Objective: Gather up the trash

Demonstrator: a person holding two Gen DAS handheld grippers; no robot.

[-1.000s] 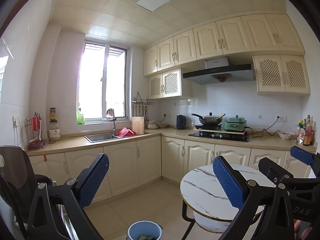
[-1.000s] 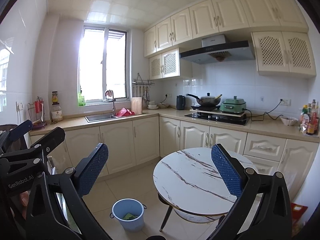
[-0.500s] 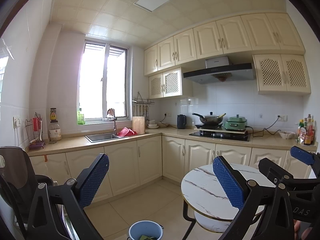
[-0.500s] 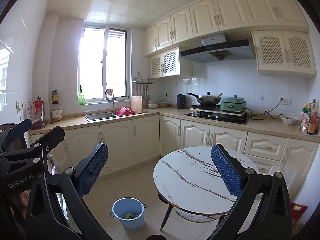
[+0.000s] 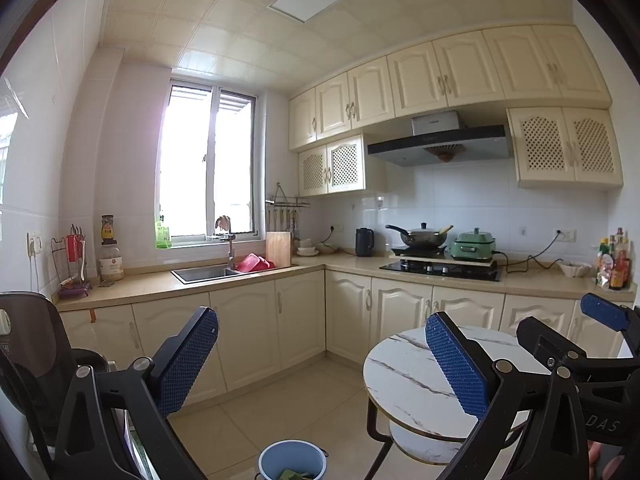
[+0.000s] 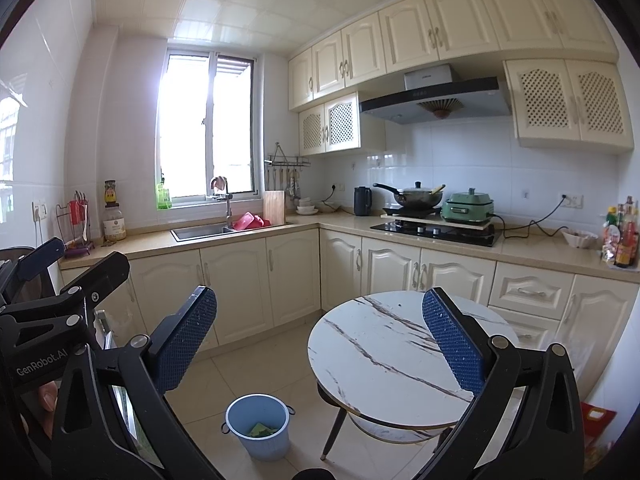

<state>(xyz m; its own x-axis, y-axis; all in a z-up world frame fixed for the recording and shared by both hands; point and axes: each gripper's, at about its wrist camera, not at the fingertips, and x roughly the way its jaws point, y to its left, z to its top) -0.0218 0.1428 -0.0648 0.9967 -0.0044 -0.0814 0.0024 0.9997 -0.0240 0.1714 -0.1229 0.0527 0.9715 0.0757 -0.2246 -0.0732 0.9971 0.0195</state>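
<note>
A light blue bin (image 6: 258, 426) stands on the tiled floor left of the round marble table (image 6: 384, 364); green trash (image 6: 262, 429) lies inside it. The bin also shows at the bottom of the left wrist view (image 5: 291, 461). My left gripper (image 5: 320, 364) is open and empty, held high above the floor. My right gripper (image 6: 320, 344) is open and empty, also held high. The left gripper shows at the left edge of the right wrist view (image 6: 60, 280). The right gripper shows at the right edge of the left wrist view (image 5: 580, 344).
An L-shaped counter (image 6: 520, 248) with a sink (image 6: 202, 232), stove, wok and green cooker runs along the far walls. A dark chair (image 5: 36, 360) is at the left. A red item (image 6: 596, 418) lies on the floor at the right wall.
</note>
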